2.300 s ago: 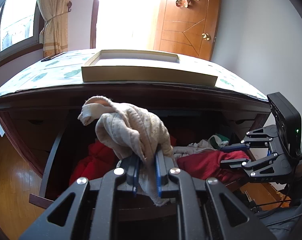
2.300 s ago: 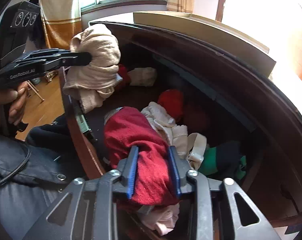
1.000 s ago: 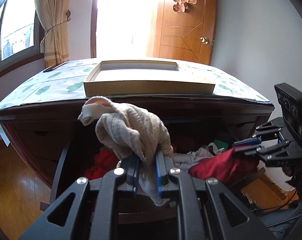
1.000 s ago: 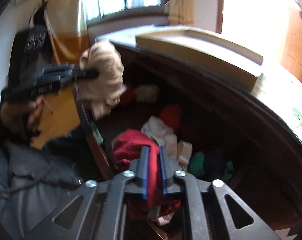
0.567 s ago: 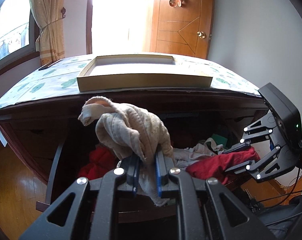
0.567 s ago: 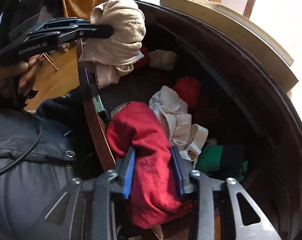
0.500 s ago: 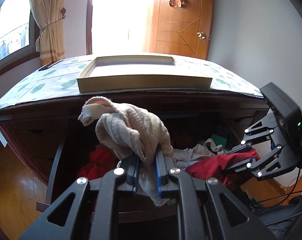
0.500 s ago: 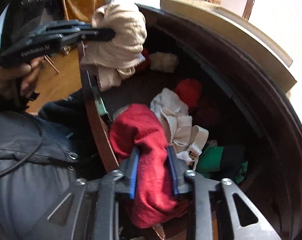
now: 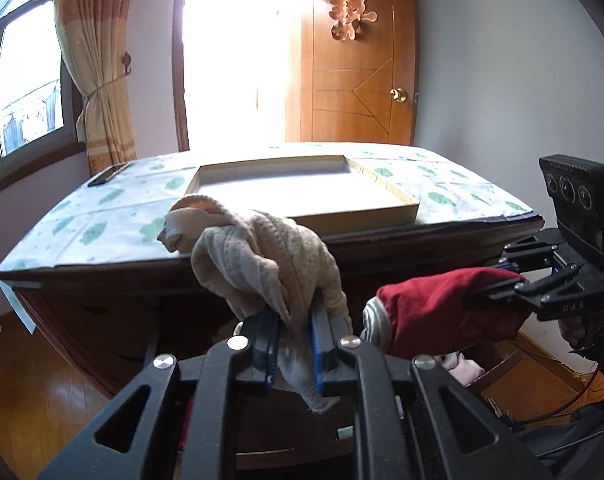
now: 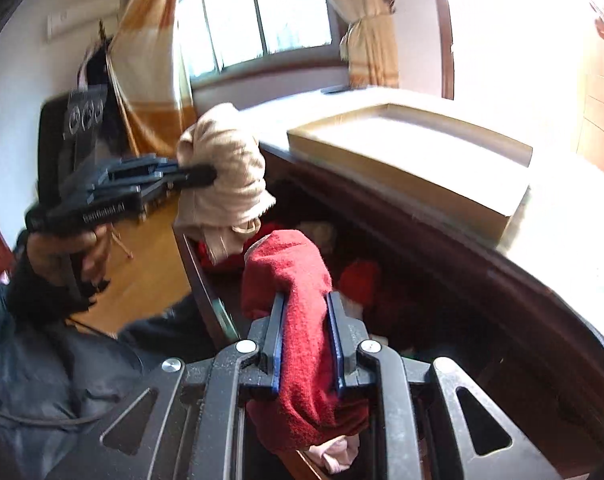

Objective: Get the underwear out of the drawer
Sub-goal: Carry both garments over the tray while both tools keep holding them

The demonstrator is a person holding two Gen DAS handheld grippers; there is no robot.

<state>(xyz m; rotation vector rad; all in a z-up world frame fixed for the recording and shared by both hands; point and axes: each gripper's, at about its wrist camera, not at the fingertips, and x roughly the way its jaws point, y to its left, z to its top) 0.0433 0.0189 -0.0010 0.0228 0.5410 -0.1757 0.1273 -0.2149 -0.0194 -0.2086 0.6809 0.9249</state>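
Note:
My left gripper (image 9: 294,322) is shut on beige underwear (image 9: 262,256), held up in front of the dresser top; it also shows in the right wrist view (image 10: 222,172). My right gripper (image 10: 305,304) is shut on red underwear (image 10: 298,280), lifted above the open drawer (image 10: 206,292). In the left wrist view the red underwear (image 9: 433,312) hangs from the right gripper (image 9: 513,280) at the right. More red and pale clothes (image 10: 361,276) lie in the drawer.
A shallow beige box (image 9: 302,190) sits on the dresser's patterned cover (image 9: 102,224). A dark phone (image 9: 108,174) lies at its back left. Wooden floor (image 9: 42,400) is to the left, a wooden door (image 9: 361,80) behind.
Both grippers have risen. The right gripper has lifted the red underwear up out of the drawer to the level of the dresser top. The left still holds the beige underwear.

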